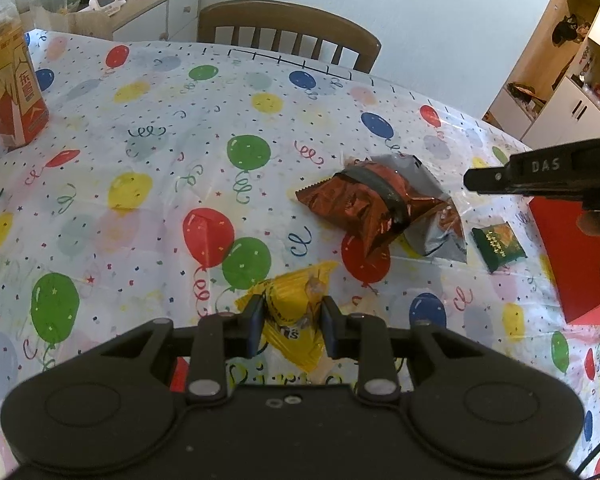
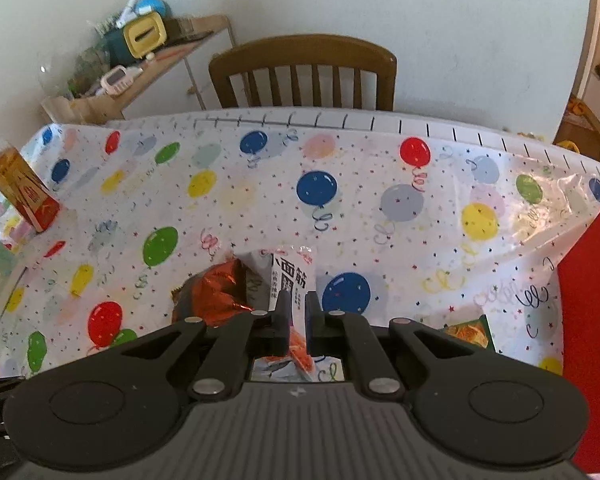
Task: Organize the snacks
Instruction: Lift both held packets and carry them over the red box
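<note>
Yellow snack packet [image 1: 296,320] was pinched by the left gripper [image 1: 291,326] jaws; a white pouch [image 2: 290,280] was clamped by the right gripper [image 2: 296,320] over the balloon-print counter [image 2: 380,168].

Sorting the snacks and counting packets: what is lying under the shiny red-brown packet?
The red-brown packet lies on a silver-grey packet, which juts out beyond it. Its covered part, and anything beneath, is hidden.

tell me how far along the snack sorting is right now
Nothing looks sorted yet. In hand: the left gripper pinches a yellow candy packet, and the right gripper is shut on a white snack pouch. Left on the tablecloth: a red foil packet, a small green packet and a jar.
</note>
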A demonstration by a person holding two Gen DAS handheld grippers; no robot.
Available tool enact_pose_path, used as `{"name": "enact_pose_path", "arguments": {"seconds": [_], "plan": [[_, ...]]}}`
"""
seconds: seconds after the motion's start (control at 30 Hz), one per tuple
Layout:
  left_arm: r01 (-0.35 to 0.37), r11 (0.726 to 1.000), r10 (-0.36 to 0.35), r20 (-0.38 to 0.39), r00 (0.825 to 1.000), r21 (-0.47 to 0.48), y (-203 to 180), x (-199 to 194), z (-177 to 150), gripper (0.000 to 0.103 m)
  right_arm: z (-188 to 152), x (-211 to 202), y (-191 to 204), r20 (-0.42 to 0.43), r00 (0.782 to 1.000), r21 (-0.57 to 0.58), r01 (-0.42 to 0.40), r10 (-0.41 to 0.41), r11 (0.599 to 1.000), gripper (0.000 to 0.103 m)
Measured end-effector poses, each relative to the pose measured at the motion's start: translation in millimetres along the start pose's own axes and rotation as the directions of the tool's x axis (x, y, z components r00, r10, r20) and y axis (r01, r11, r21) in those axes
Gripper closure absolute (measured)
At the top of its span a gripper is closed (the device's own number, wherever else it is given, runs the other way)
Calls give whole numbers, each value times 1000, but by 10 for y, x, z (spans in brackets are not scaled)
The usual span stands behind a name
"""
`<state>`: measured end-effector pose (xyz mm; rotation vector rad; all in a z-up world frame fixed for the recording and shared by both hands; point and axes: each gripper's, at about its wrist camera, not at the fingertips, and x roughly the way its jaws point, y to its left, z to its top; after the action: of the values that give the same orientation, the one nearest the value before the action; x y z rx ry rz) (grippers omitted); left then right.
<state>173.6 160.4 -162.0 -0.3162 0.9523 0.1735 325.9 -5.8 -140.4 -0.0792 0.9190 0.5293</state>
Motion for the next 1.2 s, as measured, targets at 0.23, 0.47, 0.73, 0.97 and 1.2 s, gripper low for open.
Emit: {"name": "enact_pose_path", "arguments": {"seconds": [0.23, 0.47, 0.73, 0.97, 1.2], "plan": [[2, 1000, -2, 1, 1000, -10, 39, 17, 29, 77, 84, 107, 27, -4, 1000, -29, -12, 12, 1000, 32], [3, 1000, -3, -10, 1000, -17, 68, 88, 37, 77, 170, 313, 68, -5, 999, -62, 43, -43, 997, 27], [5, 1000, -5, -16, 1000, -23, 86, 135, 56, 77, 153, 648, 45, -96, 994, -55, 45, -50, 997, 27], [1, 1000, -2, -30, 1000, -21, 85, 180, 40, 77, 113, 752, 79, -124, 992, -60, 24, -31, 998, 52], [-3, 999, 2, -34, 999, -34, 112, 191, 39, 77, 100, 671, 98, -107, 994, -83, 24, -32, 996, 80]]}}
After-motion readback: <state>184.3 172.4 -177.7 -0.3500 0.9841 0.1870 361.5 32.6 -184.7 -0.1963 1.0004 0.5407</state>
